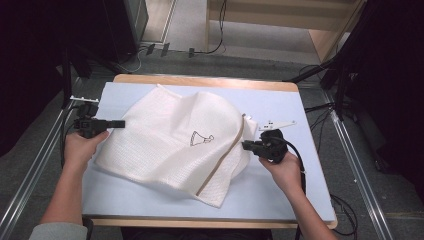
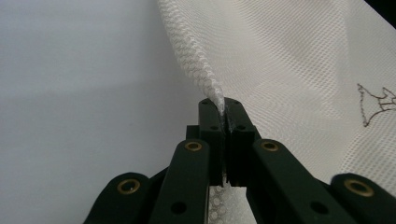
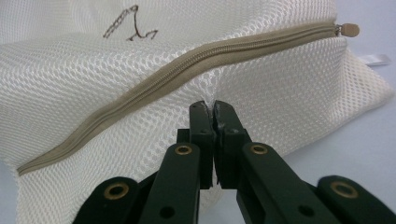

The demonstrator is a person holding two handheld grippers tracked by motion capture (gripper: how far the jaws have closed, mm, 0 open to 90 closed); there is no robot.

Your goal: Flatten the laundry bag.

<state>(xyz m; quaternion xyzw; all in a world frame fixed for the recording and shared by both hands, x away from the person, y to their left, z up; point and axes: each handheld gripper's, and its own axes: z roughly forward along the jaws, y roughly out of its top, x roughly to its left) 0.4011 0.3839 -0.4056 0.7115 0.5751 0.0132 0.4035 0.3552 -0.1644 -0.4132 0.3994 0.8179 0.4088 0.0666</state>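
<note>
A mesh bag (image 1: 175,142) is lying across the middle of the table (image 1: 310,200). The left gripper (image 1: 119,123) is sitting at the bag's left edge, and the right gripper (image 1: 246,145) is sitting at its right side, just beside the zipper (image 1: 222,160). A small bracket (image 1: 277,124) is lying behind the right gripper.

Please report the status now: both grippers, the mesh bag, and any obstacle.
Left gripper shut on mesh bag edge. Right gripper shut on mesh below the zipper. Bag half lifted over the table. Nothing in the way.
</note>
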